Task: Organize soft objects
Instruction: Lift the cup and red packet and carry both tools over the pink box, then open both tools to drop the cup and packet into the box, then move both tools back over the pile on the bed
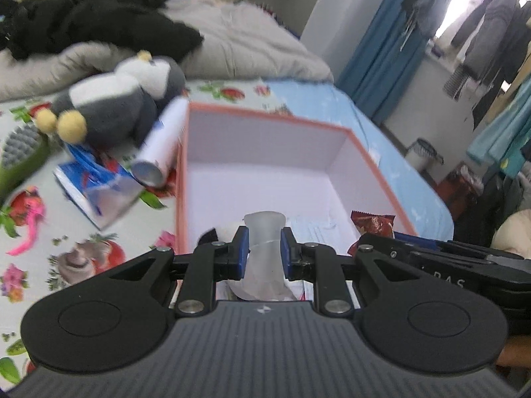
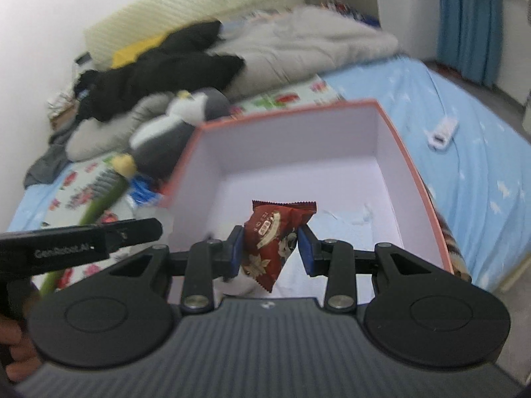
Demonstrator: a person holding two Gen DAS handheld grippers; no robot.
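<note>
Left gripper (image 1: 264, 248) is clamped on a frosted tube (image 1: 264, 232), long axis along the fingers, cap forward. The open box (image 1: 265, 112) lies directly ahead and below on the bed (image 1: 381, 139). Right gripper (image 2: 271, 248) grips a red packet (image 2: 275, 235), likewise tilted down over the box (image 2: 381, 126). Both appear equally near, poised for release.

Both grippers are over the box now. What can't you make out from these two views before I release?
- Box near floor: hidden in both views by the hand-held grippers.
- Translucent piece in the left hand-held gripper: lower end hidden by the gripper body; identity unclear.
- Red snack packet in the right hand-held gripper: print too small.
- Plush penguin: motion-blurred, partly behind the box in the right view.
</note>
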